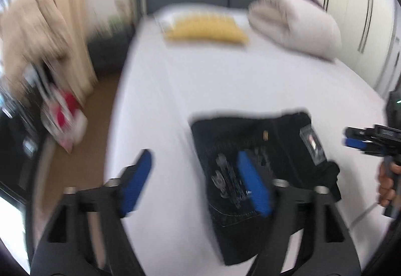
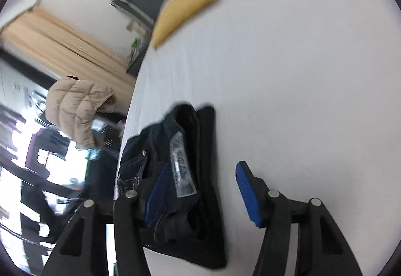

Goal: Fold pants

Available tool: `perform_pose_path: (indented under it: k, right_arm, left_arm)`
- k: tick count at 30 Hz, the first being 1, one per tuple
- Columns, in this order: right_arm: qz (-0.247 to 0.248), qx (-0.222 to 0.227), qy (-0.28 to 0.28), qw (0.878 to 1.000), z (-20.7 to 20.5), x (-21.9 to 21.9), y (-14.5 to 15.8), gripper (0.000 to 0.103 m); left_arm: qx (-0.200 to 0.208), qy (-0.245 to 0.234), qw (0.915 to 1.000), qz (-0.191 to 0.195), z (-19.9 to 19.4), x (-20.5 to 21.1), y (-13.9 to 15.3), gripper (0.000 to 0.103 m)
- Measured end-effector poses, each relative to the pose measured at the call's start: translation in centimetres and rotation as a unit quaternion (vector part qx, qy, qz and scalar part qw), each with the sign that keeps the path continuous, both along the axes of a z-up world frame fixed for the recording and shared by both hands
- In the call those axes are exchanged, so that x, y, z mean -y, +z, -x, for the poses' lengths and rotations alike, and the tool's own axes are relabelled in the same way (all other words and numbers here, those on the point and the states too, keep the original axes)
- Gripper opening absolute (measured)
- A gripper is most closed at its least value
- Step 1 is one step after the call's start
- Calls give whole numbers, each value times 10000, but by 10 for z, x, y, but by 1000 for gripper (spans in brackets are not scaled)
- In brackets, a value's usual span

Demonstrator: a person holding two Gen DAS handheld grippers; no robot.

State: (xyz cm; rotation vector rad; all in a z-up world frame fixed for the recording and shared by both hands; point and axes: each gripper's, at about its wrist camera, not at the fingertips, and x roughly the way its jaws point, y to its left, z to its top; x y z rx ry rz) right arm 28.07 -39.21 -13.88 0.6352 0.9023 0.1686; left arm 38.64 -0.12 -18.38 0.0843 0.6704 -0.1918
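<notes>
Between the fingers: left gripper (image 1: 194, 182) has its blue pads spread wide with nothing between them; right gripper (image 2: 199, 194) is likewise spread and grips nothing.
Left fingers: one blue pad (image 1: 253, 188) hangs over the dark cloth, the other over bare sheet at 9 o'clock of it.
Right fingers: one blue pad (image 2: 246, 194) is over bare sheet, the other over the bundle at 9 o'clock.
Pants (image 1: 263, 163): dark denim, already a compact stacked rectangle on the white bed (image 1: 225, 80), near its front-left edge; a clear size sticker faces up, and pocket stitching shows.
Pants edges: in the right wrist view the layers at 12 o'clock gape and stand up loosely, so the fold looks unsettled.
Risk: an open finger brushing the top layer could drag it off and undo the stack.
Risk: the bundle sits close to the mattress edge; a push toward 9 o'clock might tip it to the floor.
Farther out: yellow cushion (image 1: 208, 28) at 12 o'clock, well apart.
</notes>
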Motion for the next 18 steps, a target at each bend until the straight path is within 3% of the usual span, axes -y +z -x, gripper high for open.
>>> perform_pose_path:
  k: [2, 5, 7, 9, 11, 14, 18]
  right_arm:
    - [583, 493, -149, 9970, 26, -12, 35, 77]
    - [1220, 1183, -296, 9850, 61, -31, 83, 95]
    - [1612, 1690, -458, 9713, 92, -50, 117, 103]
    - [1829, 2102, -560, 9588, 118, -65, 145, 103]
    - [1980, 2342, -627, 9498, 137, -76, 169, 103]
    - [2112, 2686, -694, 9373, 178, -73, 198, 103]
    - [2397, 3077, -902, 9164, 215, -89, 233, 103]
  left_arm:
    - [845, 218, 9958, -288, 41, 17, 35, 101]
    - [1803, 505, 9805, -599, 101, 23, 75, 103]
    - [2039, 769, 9734, -712, 132, 29, 91, 103]
    - [1947, 899, 9744, -678, 156, 28, 104, 103]
    - [1796, 725, 9797, -511, 178, 27, 116, 103]
    - [1745, 735, 9812, -382, 206, 26, 131, 103]
    - [1389, 839, 9865, -234, 234, 16, 152, 103]
